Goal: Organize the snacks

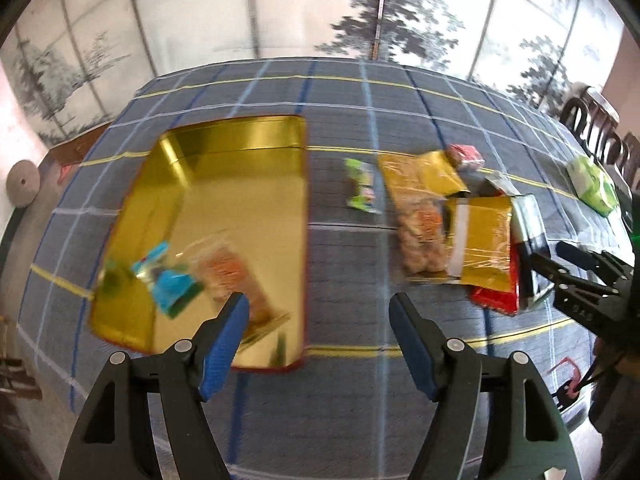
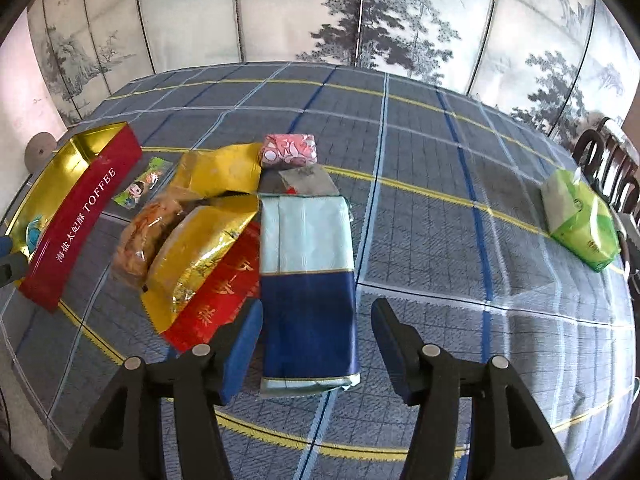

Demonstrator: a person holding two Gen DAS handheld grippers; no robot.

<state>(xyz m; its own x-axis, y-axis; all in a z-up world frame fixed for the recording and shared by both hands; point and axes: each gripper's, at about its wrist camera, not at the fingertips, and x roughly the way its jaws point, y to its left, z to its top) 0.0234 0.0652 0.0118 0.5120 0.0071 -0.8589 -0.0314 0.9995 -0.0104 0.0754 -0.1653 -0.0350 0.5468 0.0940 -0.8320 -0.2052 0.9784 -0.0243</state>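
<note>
— Two tools, both spread wide and holding nothing. Where do things sit, biggest first?

— Biggest is the worktop (image 2: 440, 184) under its blue plaid cloth. On its left stands the tin (image 1: 240, 184), gold inside, red outside with "TOFFEE" on the wall. A blue packet (image 1: 170, 284) and an orange one (image 1: 236, 280) lie in its near end, blurred.

— And the loose snacks?

— They lie in a heap right of the tin, apart from it. The blue pack (image 2: 308, 280) lies lengthwise, pale top and navy bottom, its near end between the fingers of the right tool (image 2: 316, 344). Touching its left edge is a red pack (image 2: 216, 304), with a gold bag (image 2: 196, 256) overlapping that. Another gold bag (image 2: 220, 172) lies behind, and a clear bag (image 2: 140, 236) of brown snacks beside them. A pink packet (image 2: 290, 150) sits at the far end, a grey one (image 2: 308, 180) just before it.

— Anything smaller?

— A green sachet (image 1: 362, 186) lies between tin and heap. A green pack (image 2: 580, 224) lies well apart at the right edge.

— The left tool?

— The left tool (image 1: 318, 328) hangs over the tin's near right corner.
</note>
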